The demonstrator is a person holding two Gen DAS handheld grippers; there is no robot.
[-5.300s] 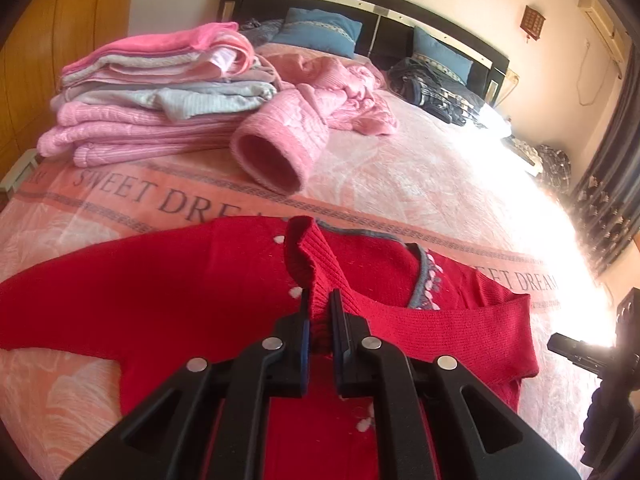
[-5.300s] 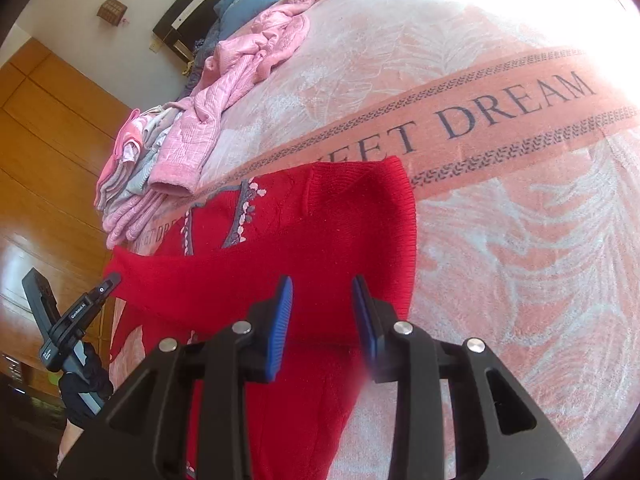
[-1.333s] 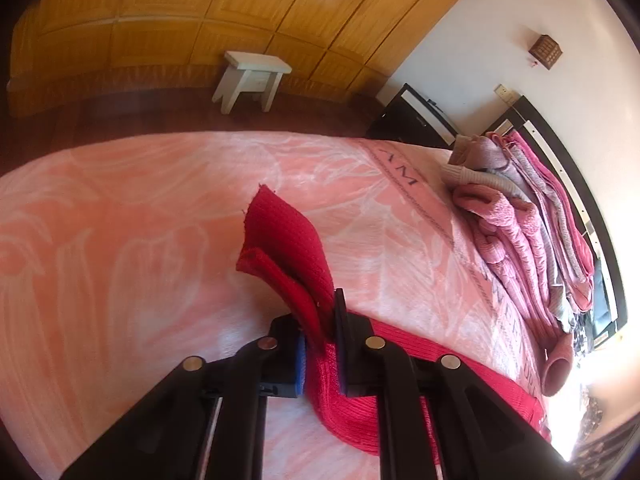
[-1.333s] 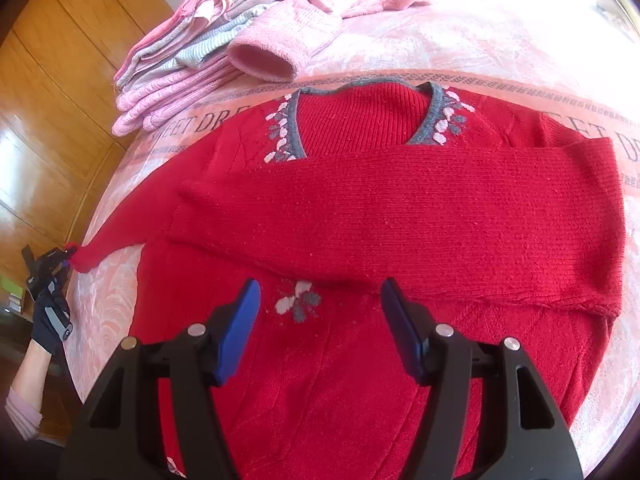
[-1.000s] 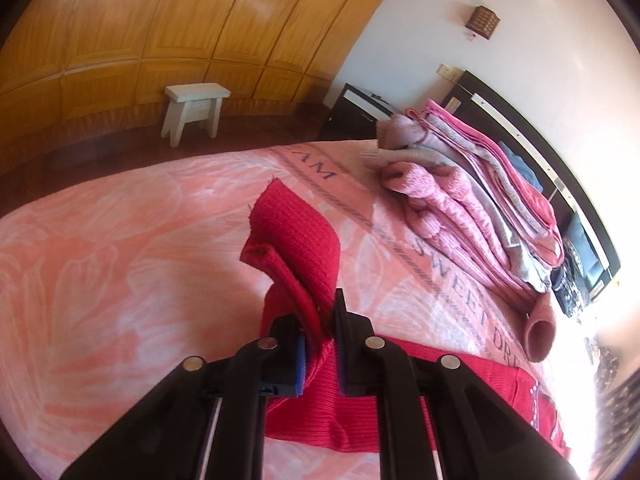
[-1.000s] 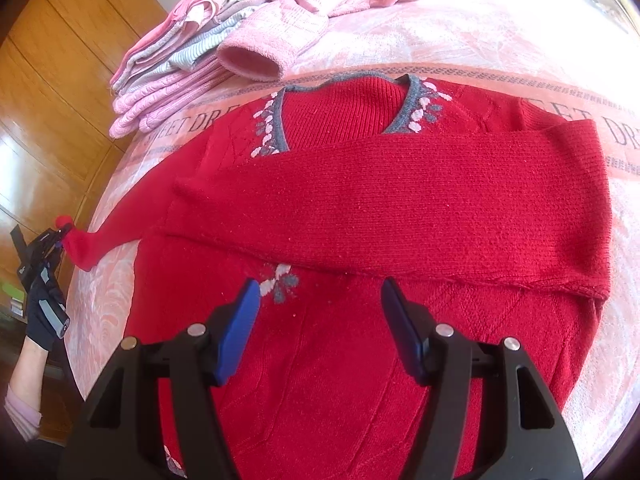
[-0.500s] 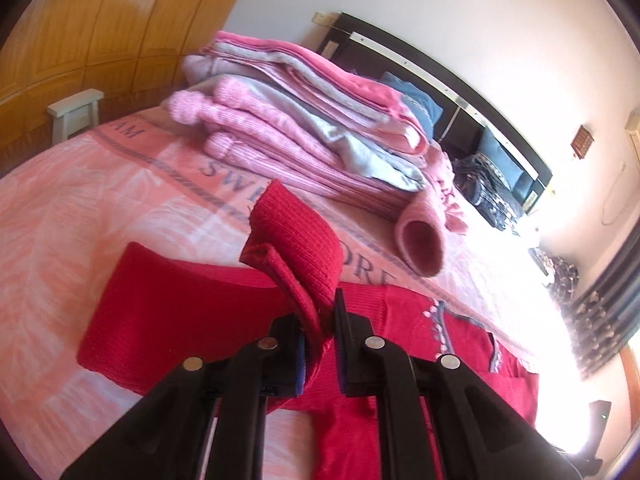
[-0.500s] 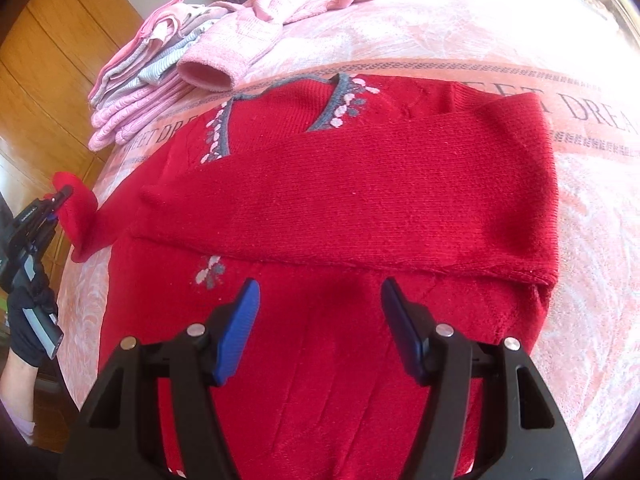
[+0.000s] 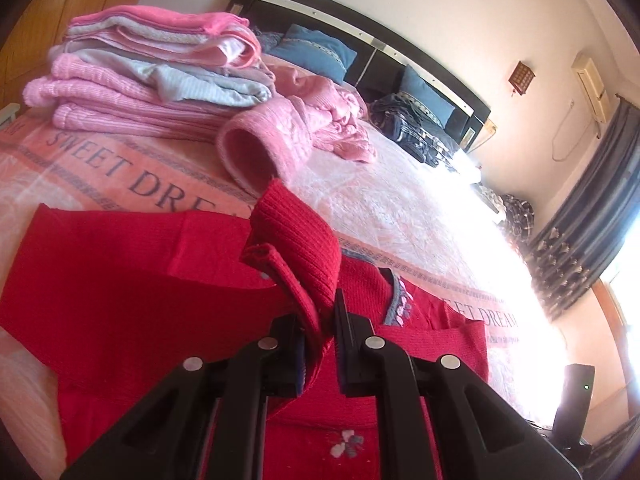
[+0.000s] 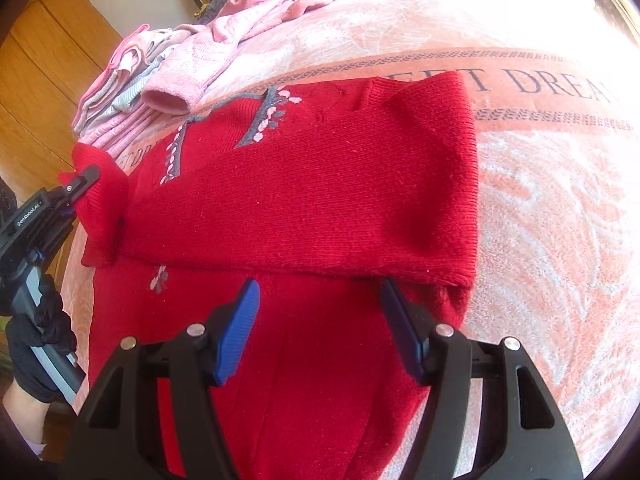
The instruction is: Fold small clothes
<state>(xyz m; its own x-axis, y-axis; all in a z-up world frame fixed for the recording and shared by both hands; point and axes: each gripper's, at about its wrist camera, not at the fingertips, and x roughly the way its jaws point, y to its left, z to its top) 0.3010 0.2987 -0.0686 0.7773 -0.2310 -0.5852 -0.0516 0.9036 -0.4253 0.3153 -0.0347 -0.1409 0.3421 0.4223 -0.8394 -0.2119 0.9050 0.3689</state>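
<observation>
**Left gripper mid sleeve-fold, right gripper idle**

Left gripper (image 9: 326,320) is clamped on the ribbed cuff (image 9: 296,240) of the red sweater (image 10: 304,200), holding it lifted above the garment's left side. Right gripper (image 10: 320,324) has its jaws spread wide, nothing between them, hovering over the lower body of the sweater.

Progress, judging by how things lie:
- Sweater is spread face-up on the bed (image 10: 540,200), neckline toward the headboard (image 9: 360,40).
- Right sleeve (image 10: 360,184) is already folded across the chest, flat, cuff end near the left shoulder.
- Left sleeve is only partly over: the cuff is in the air, not laid down.
- Body fold, hem toward neckline, not started.
- A stack of folded pink and grey clothes (image 9: 140,76) sits near the headboard; a loose pink garment (image 9: 304,136) beside it looks unfolded, so probably more items remain.

Pose: the left gripper points across the sweater toward the far side of the bed, and the person's gloved hand (image 10: 36,344) grips its handle at the bed's left edge. Right gripper points down along the sweater's midline.
</observation>
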